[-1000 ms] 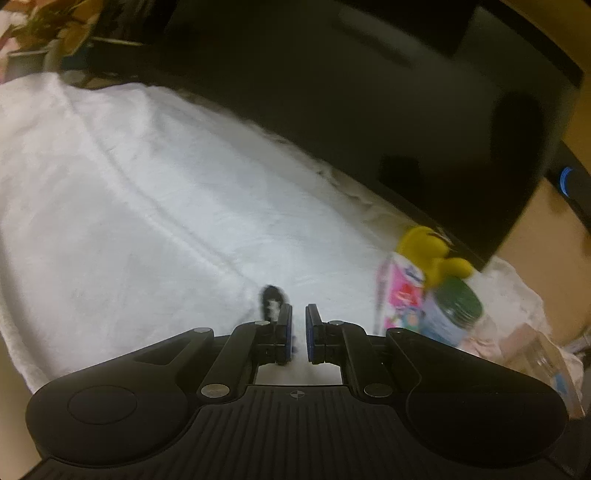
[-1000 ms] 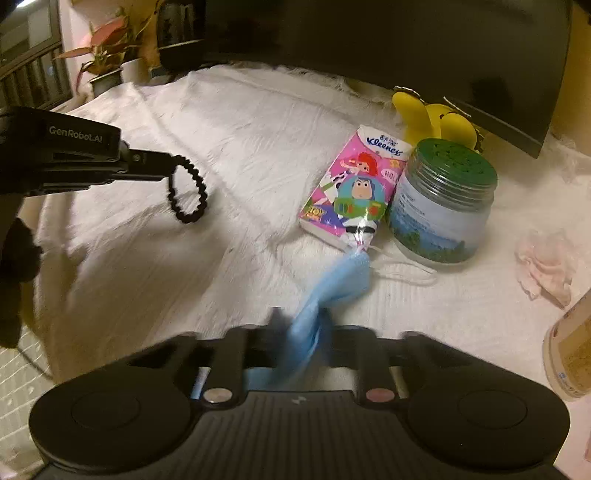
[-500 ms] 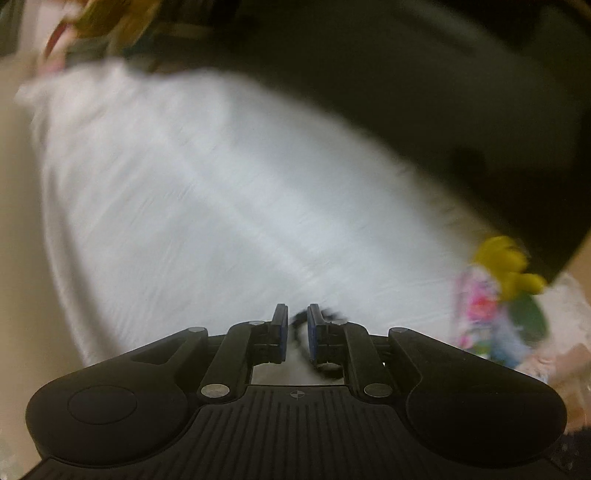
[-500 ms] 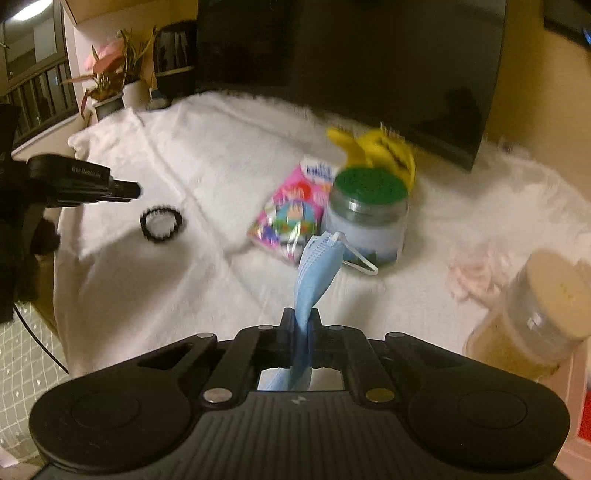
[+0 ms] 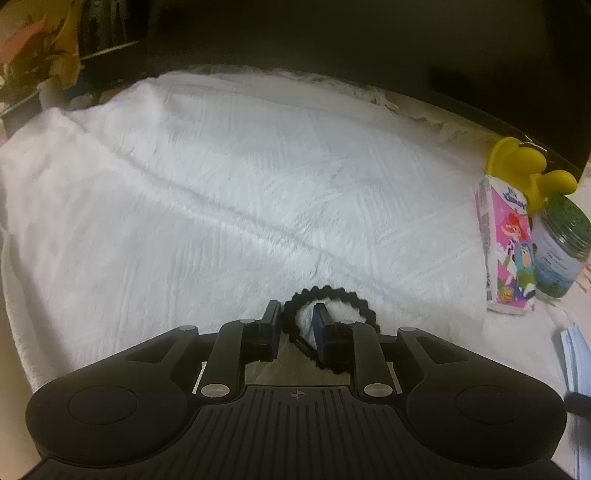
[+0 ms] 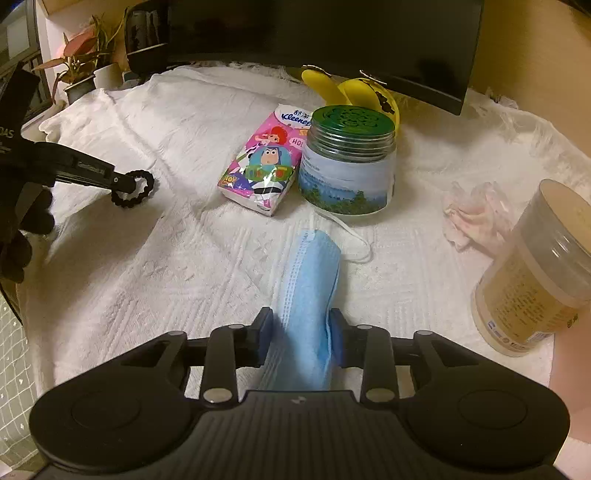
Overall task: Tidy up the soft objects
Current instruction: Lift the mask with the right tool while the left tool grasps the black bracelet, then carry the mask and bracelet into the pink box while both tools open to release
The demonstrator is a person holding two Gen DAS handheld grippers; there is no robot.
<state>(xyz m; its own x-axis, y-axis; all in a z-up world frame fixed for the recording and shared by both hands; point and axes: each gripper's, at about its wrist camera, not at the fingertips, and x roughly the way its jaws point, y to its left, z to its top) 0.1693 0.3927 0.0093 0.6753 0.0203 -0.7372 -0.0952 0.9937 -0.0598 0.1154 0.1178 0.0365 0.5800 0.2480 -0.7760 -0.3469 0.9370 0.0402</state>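
Note:
A black coiled hair tie (image 5: 332, 306) lies on the white towel (image 5: 221, 192) at the tips of my left gripper (image 5: 295, 325). The jaws stand a little apart, with the tie's near rim between them and the right finger inside the ring. The tie also shows in the right wrist view (image 6: 135, 188) at the left gripper's tip. A blue face mask (image 6: 310, 273) lies on the towel, its near end between the open jaws of my right gripper (image 6: 301, 336). A crumpled pink cloth (image 6: 476, 214) lies at the right.
A Kleenex tissue pack (image 6: 264, 162), a green-lidded jar (image 6: 347, 162) and a yellow toy (image 6: 354, 92) stand mid-table before a dark monitor (image 6: 332, 33). A tan jar (image 6: 539, 273) stands at the right. Potted plants (image 6: 81, 66) are at the back left.
The right gripper has lowered the mask onto the towel and opened its jaws. The left gripper has opened slightly, with the hair tie resting on the towel at its tips.

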